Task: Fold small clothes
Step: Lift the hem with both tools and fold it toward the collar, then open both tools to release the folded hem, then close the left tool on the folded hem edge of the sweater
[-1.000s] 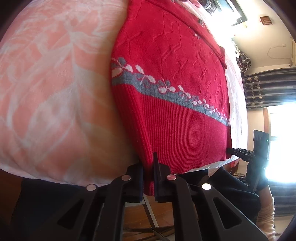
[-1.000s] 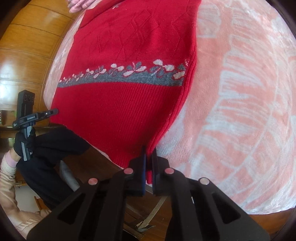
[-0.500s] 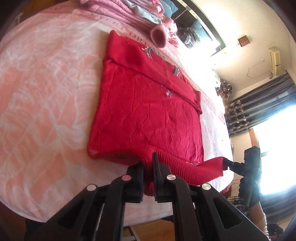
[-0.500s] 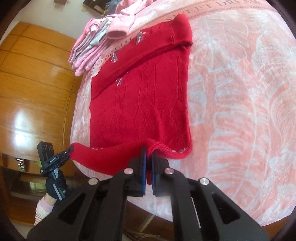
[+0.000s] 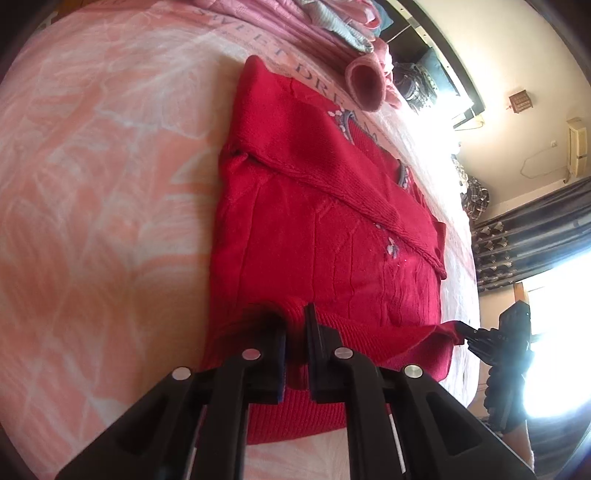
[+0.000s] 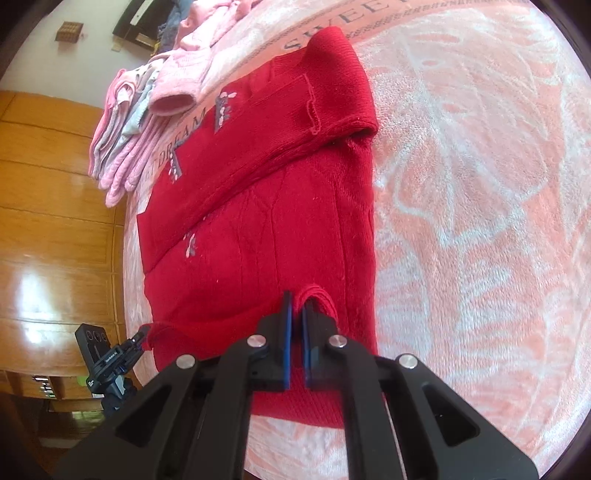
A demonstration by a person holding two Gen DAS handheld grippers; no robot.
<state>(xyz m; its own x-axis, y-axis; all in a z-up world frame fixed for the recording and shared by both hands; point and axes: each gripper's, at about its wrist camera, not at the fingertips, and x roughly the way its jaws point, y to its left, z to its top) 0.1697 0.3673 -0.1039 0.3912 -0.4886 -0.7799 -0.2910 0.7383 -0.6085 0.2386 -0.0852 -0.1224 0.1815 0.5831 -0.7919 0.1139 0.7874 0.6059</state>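
Observation:
A red knitted sweater lies flat on a pink blanket, with its sleeves folded across the chest. My left gripper is shut on the left corner of the bottom hem, which it holds raised over the body. Seen from the right wrist, the sweater fills the middle, and my right gripper is shut on the hem's right corner. The hem stretches as a raised band between both grippers. Each gripper also shows in the other's view: the right gripper and the left gripper.
Several folded pink clothes are stacked at the far end of the bed, past the collar; the stack also shows in the left wrist view. A wooden wardrobe stands to the left. Dark curtains and a bright window are to the right.
Both grippers have lifted the hem from the bed's near edge and carried it forward over the sweater. The lower part, with its grey flower band, is now doubled under.

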